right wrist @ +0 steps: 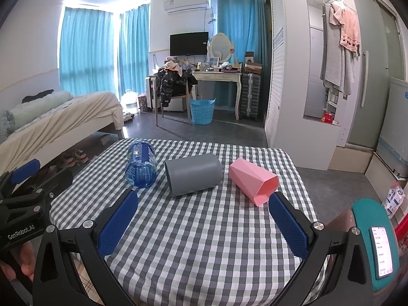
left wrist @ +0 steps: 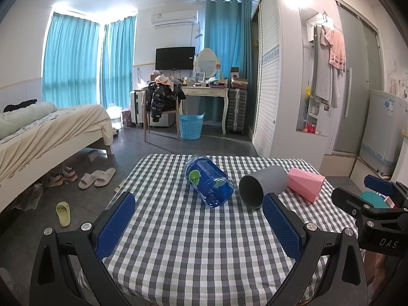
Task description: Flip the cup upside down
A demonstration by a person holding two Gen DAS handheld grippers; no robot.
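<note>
Three cups lie on their sides in a row across the far half of the checked tablecloth (left wrist: 193, 242): blue cup (left wrist: 209, 181) left, grey cup (left wrist: 262, 185) middle, pink cup (left wrist: 306, 183) right. The left gripper (left wrist: 199, 219) and right gripper (right wrist: 204, 216) hang near, jaws apart and empty, probably lining up a grasp. Beyond lies a bedroom with teal curtains (left wrist: 68, 61).

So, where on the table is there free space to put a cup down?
The near half of the checked table is bare, from the three lying cups to its near edge. The far part is crowded: blue cup, grey cup and pink cup lie in a row, narrow gaps between them.
</note>
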